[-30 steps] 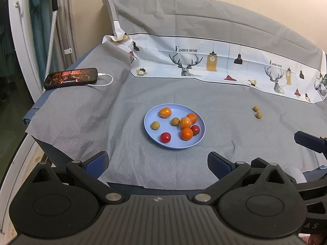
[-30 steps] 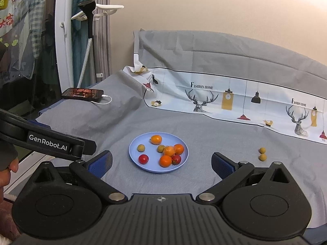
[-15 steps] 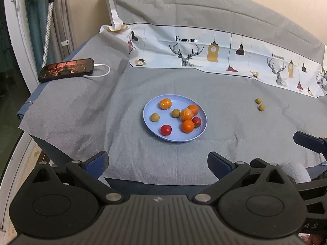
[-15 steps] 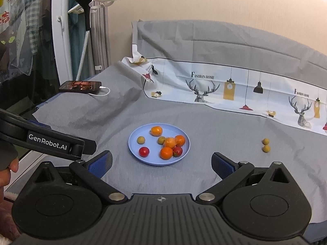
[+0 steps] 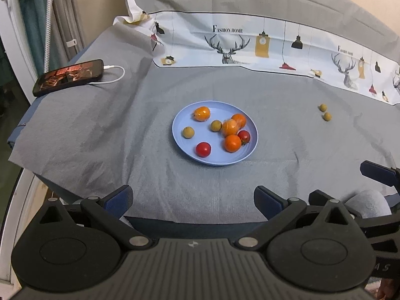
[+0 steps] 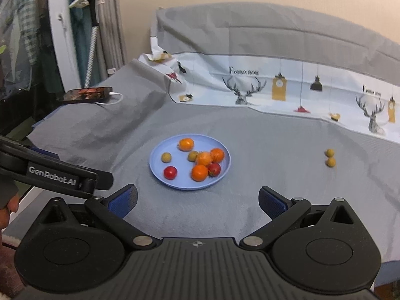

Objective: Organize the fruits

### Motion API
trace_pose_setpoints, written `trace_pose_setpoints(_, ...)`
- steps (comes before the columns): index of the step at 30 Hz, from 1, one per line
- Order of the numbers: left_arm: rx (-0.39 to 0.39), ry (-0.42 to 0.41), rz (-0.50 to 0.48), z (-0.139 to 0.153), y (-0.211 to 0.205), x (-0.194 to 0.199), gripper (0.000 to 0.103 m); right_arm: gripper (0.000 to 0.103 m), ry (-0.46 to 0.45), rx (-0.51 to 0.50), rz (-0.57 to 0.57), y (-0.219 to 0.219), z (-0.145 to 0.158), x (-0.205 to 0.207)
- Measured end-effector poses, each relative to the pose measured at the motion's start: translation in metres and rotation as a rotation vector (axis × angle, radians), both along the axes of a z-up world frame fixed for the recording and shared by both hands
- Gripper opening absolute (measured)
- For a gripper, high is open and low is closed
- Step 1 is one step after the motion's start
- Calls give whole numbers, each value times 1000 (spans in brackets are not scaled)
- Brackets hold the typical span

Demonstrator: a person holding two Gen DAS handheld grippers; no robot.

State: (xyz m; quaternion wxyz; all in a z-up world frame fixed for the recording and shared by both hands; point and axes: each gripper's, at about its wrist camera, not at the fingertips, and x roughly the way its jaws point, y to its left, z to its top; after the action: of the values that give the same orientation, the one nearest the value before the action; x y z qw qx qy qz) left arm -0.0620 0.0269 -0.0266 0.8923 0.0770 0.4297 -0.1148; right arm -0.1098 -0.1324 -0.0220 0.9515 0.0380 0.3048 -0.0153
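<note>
A light blue plate [image 5: 182, 137] [image 6: 157, 165] sits mid-table on the grey cloth. It holds several orange fruits [image 5: 232, 143] [image 6: 199, 172], two red tomatoes [image 5: 203, 149] [image 6: 170, 172] and two small olive-yellow fruits [image 5: 188, 132] [image 6: 166, 157]. Two more olive-yellow fruits [image 5: 325, 112] [image 6: 330, 157] lie loose on the cloth to the right of the plate. My left gripper [image 5: 193, 201] is open and empty above the table's near edge. My right gripper [image 6: 197, 201] is open and empty, short of the plate.
A phone [image 5: 68, 77] [image 6: 86, 95] with a white cable lies at the table's left edge. A printed deer-pattern cloth [image 5: 250, 47] runs along the back. The left gripper's body [image 6: 50, 172] crosses the right wrist view at left.
Both grippers have moved forward toward the plate, which looks slightly nearer and higher in both views. The fruit has not moved.
</note>
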Motion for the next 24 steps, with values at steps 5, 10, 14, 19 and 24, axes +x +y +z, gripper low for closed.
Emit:
trace_pose_setpoints(5,22,39,-2,-8,-18,24,103,102,25,33,-80,-26,-15,15)
trace_pose_setpoints(10,62,71,-37,-20,-56,59,103,102,35,35,-217,-74,-36,34)
trace_pose_setpoints(14,92,100,-79,-33,-98,93,103,102,42,4,-344,-129,-64,62)
trace_pose_setpoints(19,112,134,-133,-55,-165,143,103,102,66,-22,-526,-218,-121,119)
trace_pose_setpoints(24,118,145,-191,-80,-243,194,103,102,105,-22,-631,-295,-180,183)
